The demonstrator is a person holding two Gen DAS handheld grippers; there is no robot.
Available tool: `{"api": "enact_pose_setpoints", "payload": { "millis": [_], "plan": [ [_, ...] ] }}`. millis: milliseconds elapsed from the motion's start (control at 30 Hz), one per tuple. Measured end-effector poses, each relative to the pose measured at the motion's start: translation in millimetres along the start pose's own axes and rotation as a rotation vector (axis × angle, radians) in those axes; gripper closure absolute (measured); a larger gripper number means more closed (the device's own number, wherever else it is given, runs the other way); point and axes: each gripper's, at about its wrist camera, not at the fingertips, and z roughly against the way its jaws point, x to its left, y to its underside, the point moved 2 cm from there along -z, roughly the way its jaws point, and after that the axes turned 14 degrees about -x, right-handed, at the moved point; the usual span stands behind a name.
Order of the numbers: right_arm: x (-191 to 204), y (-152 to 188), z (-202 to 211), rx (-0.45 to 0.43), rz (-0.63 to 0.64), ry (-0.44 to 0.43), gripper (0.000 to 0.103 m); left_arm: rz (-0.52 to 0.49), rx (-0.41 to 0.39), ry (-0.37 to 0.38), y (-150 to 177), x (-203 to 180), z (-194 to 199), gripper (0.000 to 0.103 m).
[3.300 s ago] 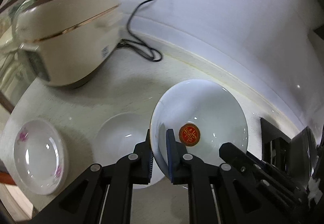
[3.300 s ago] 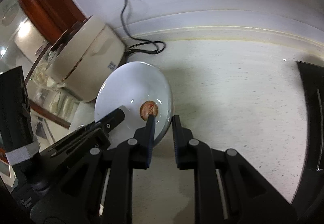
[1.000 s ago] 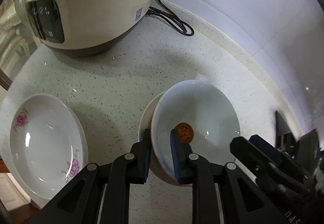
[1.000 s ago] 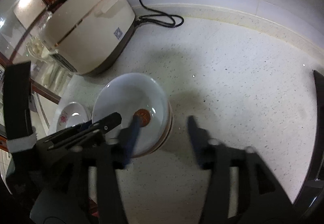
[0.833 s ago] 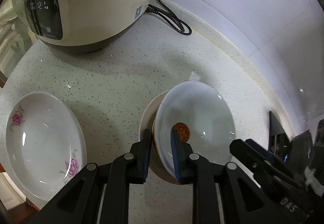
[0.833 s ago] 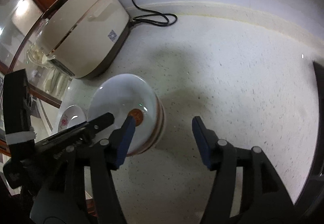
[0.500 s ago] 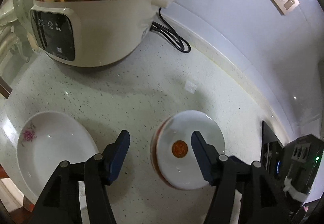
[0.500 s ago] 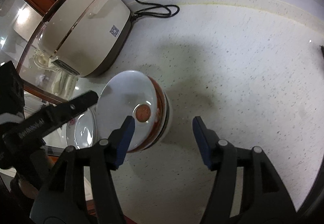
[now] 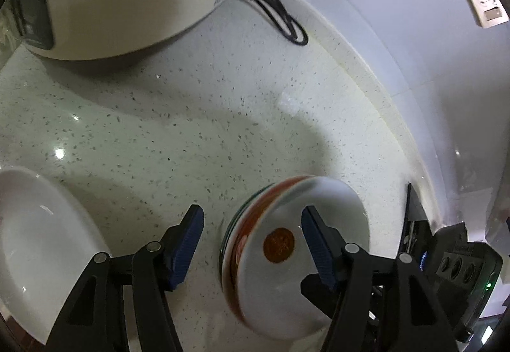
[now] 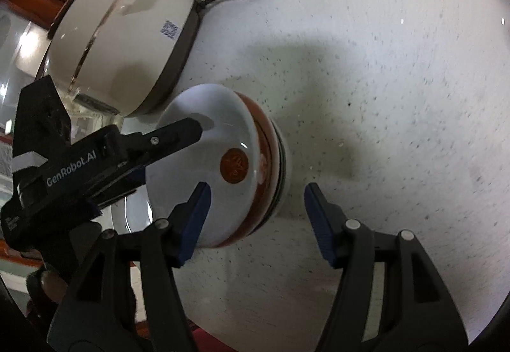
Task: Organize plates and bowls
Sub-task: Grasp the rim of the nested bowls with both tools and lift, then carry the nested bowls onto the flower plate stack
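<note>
Left wrist view showed the left gripper [image 9: 251, 239] had let go, both it and the right gripper [image 10: 256, 221] gaping empty, red-medallion bowl [image 9: 302, 253] nested on the countertop [image 9: 191, 135] stack, plate [image 9: 41, 256] untouched alongside.

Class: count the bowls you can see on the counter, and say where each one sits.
2. The red-seal bowl is nested on top; the lower bowl shows only as a rim beneath it, right of the plate. More could be hidden inside the stack.
</note>
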Motion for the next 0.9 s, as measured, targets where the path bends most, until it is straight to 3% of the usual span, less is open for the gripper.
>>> {"api": "enact_pose_setpoints", "payload": {
  "millis": [133, 367, 400, 500, 600, 700, 900],
  "plan": [
    [-0.6, -0.1, -11.9, 0.023, -0.041, -0.026, 0.038, -0.012, 0.037, -0.008, 6.6, -2.0, -13.9, 0.039],
    [-4.8, -0.2, -22.6, 0.041, -0.090, -0.053, 0.039, -0.014, 0.027, 0.010, 9.2, -1.9, -23.3, 0.041],
    [-4.8, 0.2, -23.7, 0.043, -0.094, -0.061, 0.042, -0.032, 0.019, 0.016, 10.1, -4.7, -22.7, 0.047],
    [-7.2, -0.3, -24.1, 0.034, -0.088, -0.039, 0.055, -0.072, -0.012, 0.003, 12.0, -9.1, -20.1, 0.052],
    [-16.3, -3.0, -22.8, 0.020, -0.128, -0.051, 0.061, -0.051, -0.030, 0.013, 13.0, -3.8, -16.4, 0.058],
    [-15.8, -2.9, -23.4, 0.026, -0.108, -0.041, 0.062, -0.123, -0.045, -0.013, 16.0, -12.7, -11.7, 0.058],
    [-16.9, 0.5, -18.6, 0.038, -0.099, -0.049, 0.062, -0.118, -0.055, -0.035, 20.4, -13.1, -5.6, 0.058]
  ]
}}
